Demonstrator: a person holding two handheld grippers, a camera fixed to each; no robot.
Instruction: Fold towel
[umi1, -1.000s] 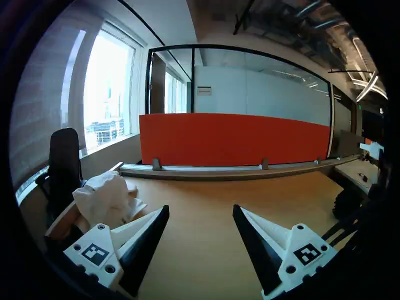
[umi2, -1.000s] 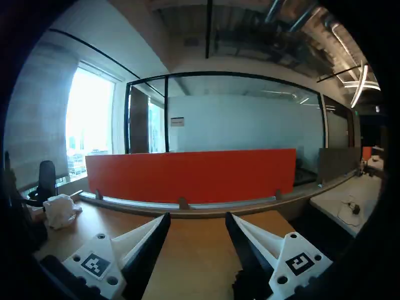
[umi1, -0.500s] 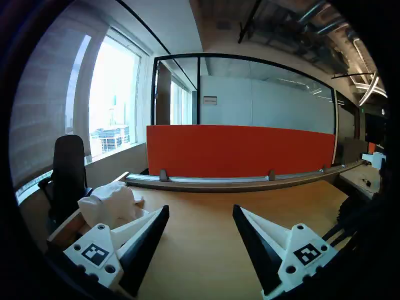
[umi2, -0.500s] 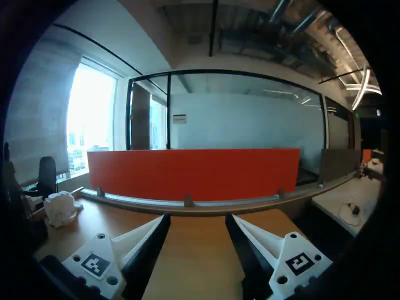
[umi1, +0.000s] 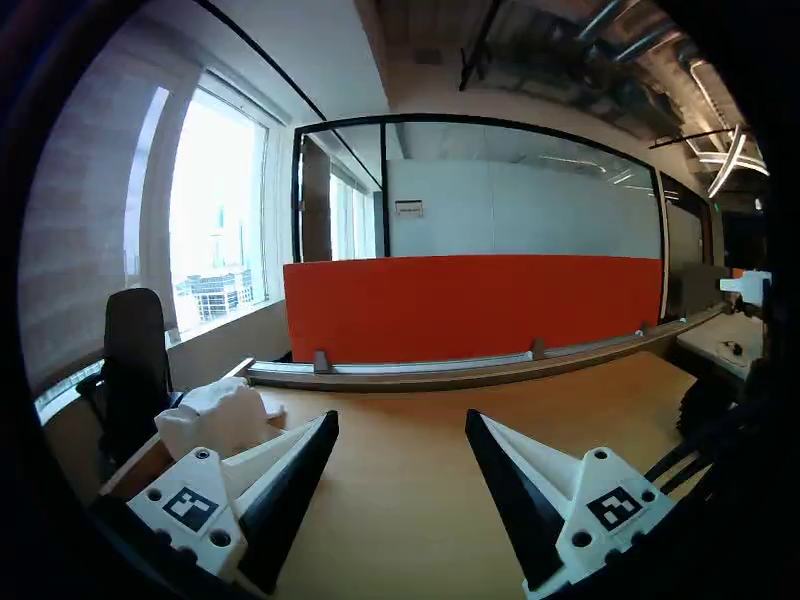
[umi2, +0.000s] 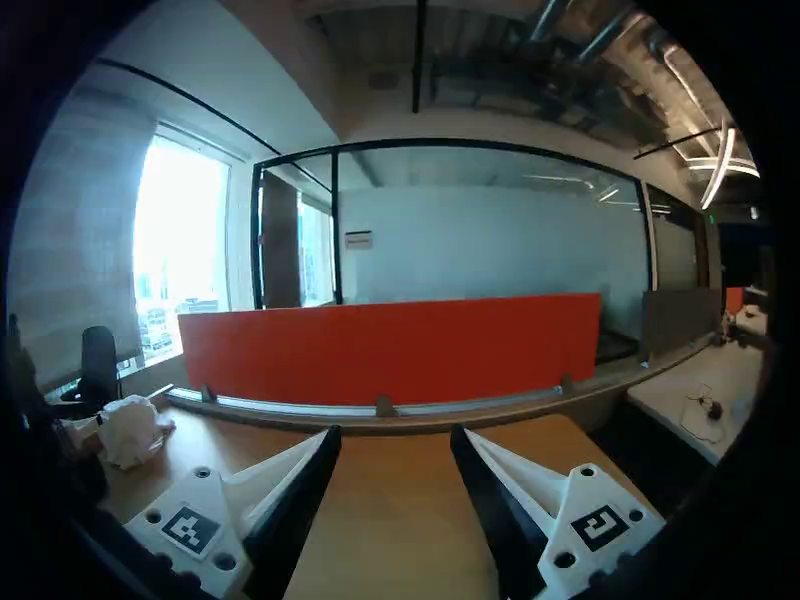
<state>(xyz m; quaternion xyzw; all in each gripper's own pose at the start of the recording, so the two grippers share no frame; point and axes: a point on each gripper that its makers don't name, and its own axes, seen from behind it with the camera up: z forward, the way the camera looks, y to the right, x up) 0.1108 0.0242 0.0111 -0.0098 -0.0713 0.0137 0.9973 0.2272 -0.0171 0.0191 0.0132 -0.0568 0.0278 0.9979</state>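
Tilted slightly since half a second ago, putting towel (umi1: 215, 415) lower in view, crumpled by chair (umi1: 135, 350) at left edge of desk (umi1: 400, 490). Hovering above with left gripper (umi1: 400, 415) wide open, right gripper (umi2: 395, 430) open, both empty. Beyond: orange divider (umi1: 470, 305), glass wall (umi1: 520, 210), window (umi1: 215, 240).

This is an open-plan office. A long wood-topped worktop (umi1: 400, 470) runs up to a low orange divider screen (umi1: 470, 305) clipped along its far edge, the kind that separates facing desks. A black office chair (umi1: 135, 360) stands at the worktop's end by tall windows (umi1: 215, 230) that look out on city buildings. Behind the screen, black-framed glass partitions (umi1: 520, 190) wall off a room. Bare pipes (umi2: 560, 40) and strip lights (umi2: 722, 165) cross the ceiling, and a neighbouring pale desk (umi2: 740, 365) carries a cable (umi2: 705, 405).
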